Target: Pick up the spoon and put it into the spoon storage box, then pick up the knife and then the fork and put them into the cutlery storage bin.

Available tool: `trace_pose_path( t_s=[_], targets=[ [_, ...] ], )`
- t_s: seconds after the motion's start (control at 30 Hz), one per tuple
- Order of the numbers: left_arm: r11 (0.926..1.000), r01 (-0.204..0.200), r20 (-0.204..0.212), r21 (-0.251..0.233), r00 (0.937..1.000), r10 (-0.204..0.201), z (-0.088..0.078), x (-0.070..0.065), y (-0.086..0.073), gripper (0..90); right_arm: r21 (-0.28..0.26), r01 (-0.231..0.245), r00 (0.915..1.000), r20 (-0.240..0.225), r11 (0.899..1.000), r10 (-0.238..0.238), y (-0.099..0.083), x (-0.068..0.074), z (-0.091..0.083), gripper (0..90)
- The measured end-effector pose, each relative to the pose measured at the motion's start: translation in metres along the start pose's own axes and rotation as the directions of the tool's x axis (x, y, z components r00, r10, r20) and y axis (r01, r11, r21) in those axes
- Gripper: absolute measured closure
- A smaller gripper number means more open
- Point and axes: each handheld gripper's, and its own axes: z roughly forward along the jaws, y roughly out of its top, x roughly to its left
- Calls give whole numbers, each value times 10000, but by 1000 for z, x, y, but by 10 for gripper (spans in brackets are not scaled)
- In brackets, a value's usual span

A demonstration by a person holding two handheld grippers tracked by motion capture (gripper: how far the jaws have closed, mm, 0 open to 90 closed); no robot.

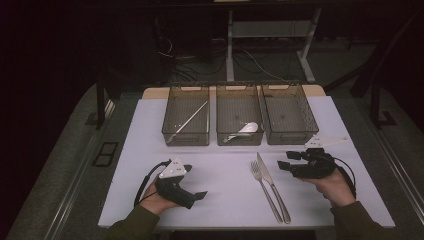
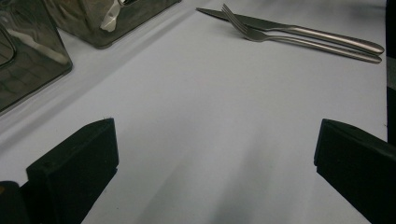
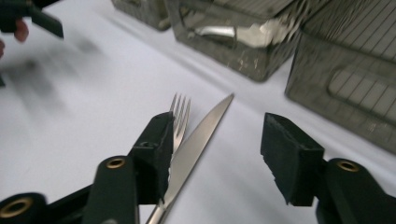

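Knife (image 1: 270, 182) and fork (image 1: 265, 189) lie side by side on the white table (image 1: 225, 175), right of its middle and near the front edge, with their handles toward the person and their tips toward the bins. The fork is on the left, the knife on the right, and the two run close together and seem to touch along the handles.

Just to their right, the right gripper (image 1: 286, 161) hangs low over the table, held in the person's right hand (image 1: 335, 187) and pointing left toward the knife blade. In the right gripper view its jaws stand apart, with the knife blade (image 3: 201, 135) in the gap between them and the fork tines (image 3: 181, 112) beside the left jaw; neither pad presses on metal, and whether the left jaw touches the fork cannot be told.

The left gripper (image 1: 197, 196) rests in the left hand (image 1: 155, 200) at the front left of the table, well apart from the cutlery. Its jaws are spread wide over bare tabletop, with nothing between them.

Three clear bins sit in a row at the back of the table. The left bin (image 1: 186, 114) holds a thin, light rod that lies slantwise, the middle bin (image 1: 239, 114) holds a spoon (image 1: 245, 130), and the right bin (image 1: 289, 112) stands beside them.
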Motion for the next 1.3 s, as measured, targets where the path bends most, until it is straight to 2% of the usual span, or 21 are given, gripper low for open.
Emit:
trace_pose_path(
  t_s=[0.07,0.13,0.2,0.43,0.53,0.73,0.83,1.07,1.1,1.17,1.27,1.3],
  targets=[
    [10000,-28,-6,5,10000,28,0,0,0,0,93,-5,10000,-38,10000,6,-2,1,-1,491],
    [10000,12,-12,11,10000,-12,0,0,0,0,260,40,9999,-159,9997,-36,-5,4,-2,563],
    [10000,39,-16,-3,10000,-39,0,0,0,0,374,121,9992,-374,9992,-107,-10,8,-4,683],
    [10000,46,-6,-12,10000,-46,0,0,0,0,658,410,9956,-866,9970,-352,-20,22,-8,895],
    [10000,20,-22,-15,10000,-20,0,0,0,0,779,624,9922,-1123,9950,-535,-24,27,-9,897],
    [10000,37,-33,-56,10000,-38,-1,0,0,0,1080,801,9890,-1328,9909,-655,-34,36,-7,897],
    [10000,33,-28,-23,10000,-33,0,0,0,0,1443,1115,9853,-1449,9832,-904,-43,42,-2,897],
    [10000,36,-39,0,10000,-36,0,0,0,0,2027,1421,9787,-1754,9689,-1068,-54,53,6,898],
    [10000,28,-40,11,10000,-28,0,0,0,0,2027,1421,9787,-1754,9689,-1068,-54,53,6,898],
    [10000,18,-41,-1,10000,-18,0,0,0,0,2279,1650,9762,-1768,9596,-1259,-55,55,9,898],
    [10000,24,-38,5,10000,-24,0,0,0,0,2504,1729,9764,-1706,9526,-1324,-56,58,11,899],
    [10000,22,-36,3,10000,-22,0,0,0,0,2504,1729,9764,-1706,9526,-1324,-56,58,11,899]
  ],
)
